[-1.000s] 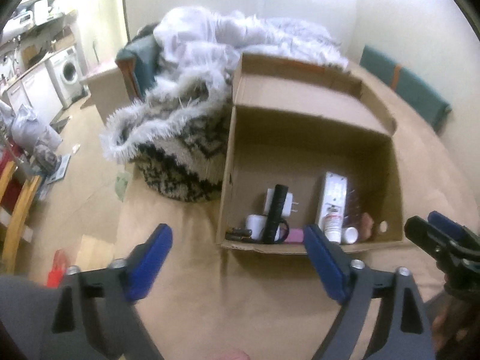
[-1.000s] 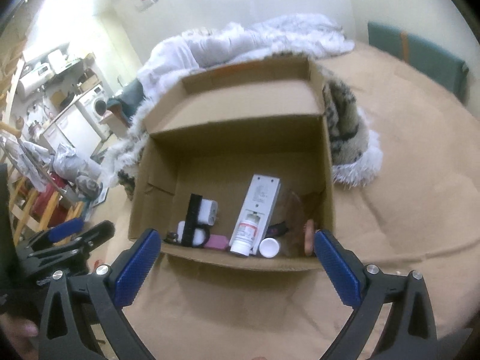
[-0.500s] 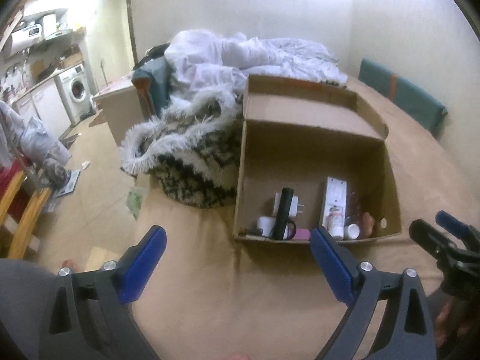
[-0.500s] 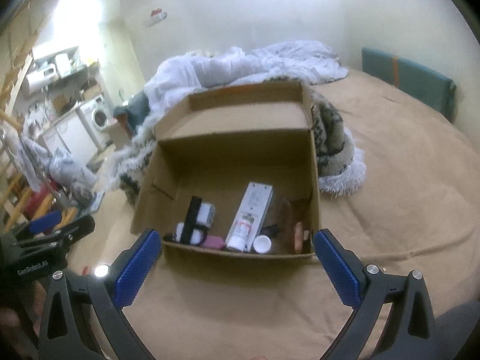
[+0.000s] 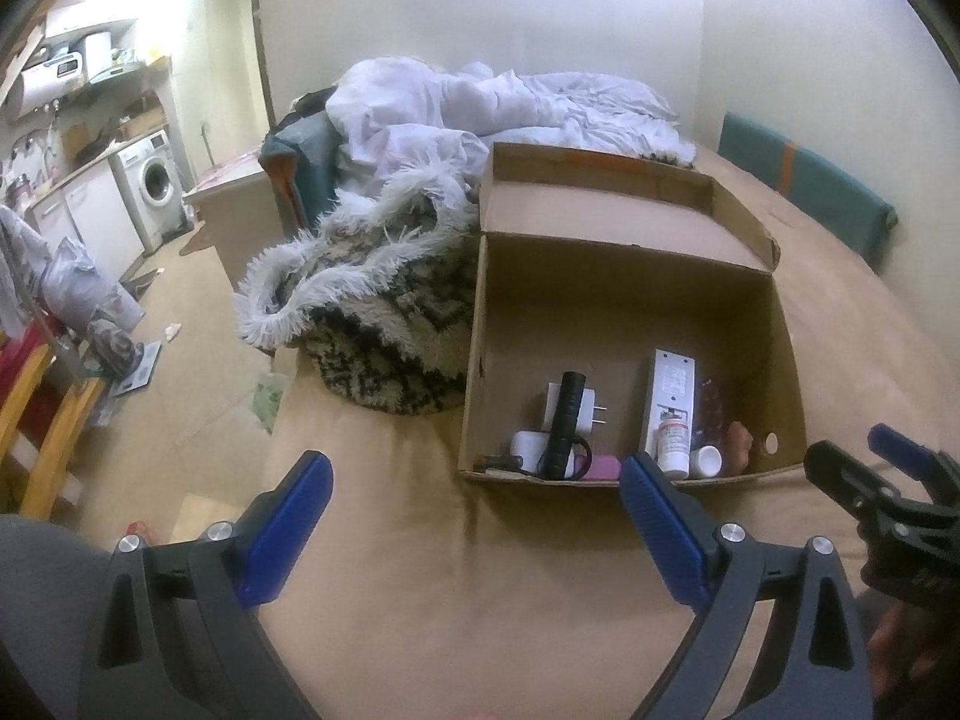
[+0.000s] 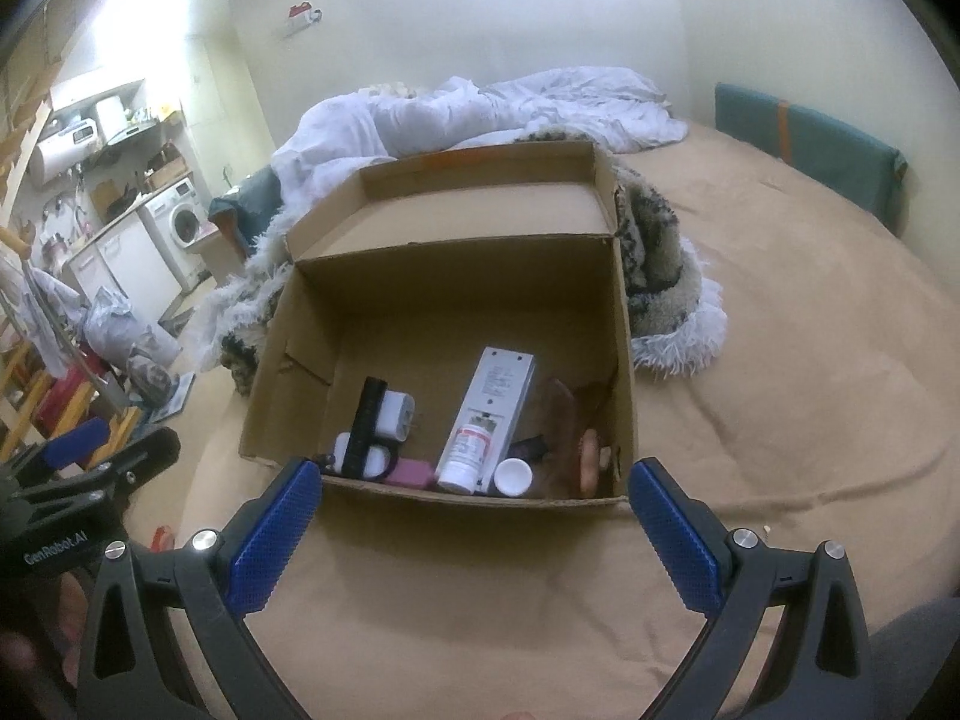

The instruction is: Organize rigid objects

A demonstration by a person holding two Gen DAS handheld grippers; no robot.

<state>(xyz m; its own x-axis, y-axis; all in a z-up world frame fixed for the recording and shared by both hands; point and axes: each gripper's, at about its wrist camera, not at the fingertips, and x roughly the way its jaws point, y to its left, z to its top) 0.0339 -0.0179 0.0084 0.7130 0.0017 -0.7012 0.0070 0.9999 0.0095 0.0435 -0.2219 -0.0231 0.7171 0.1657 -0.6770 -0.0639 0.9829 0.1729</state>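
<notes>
An open brown cardboard box (image 6: 444, 324) stood on a bed covered with a tan sheet (image 6: 780, 360), its lid flap folded back toward a crumpled white duvet (image 5: 510, 102). A shaggy black-and-white blanket with white fringe (image 5: 384, 324) lay against the far side of the box.

The rigid things were gathered along the near wall inside the box: a black cylindrical flashlight (image 6: 363, 426) lay across a white plug adapter (image 6: 396, 414), a long white remote control (image 6: 495, 402) lay beside it, a white bottle with a red label (image 6: 465, 459) rested on the remote's near end, and a small round white cap (image 6: 513, 476) and a small pink block (image 6: 411, 472) were next to them.

The left gripper (image 5: 474, 528) and the right gripper (image 6: 474, 531) both hovered over the sheet just in front of the box. The jaws of each stood wide apart and held nothing; the left jaws had just been opening, with nothing between them.
</notes>
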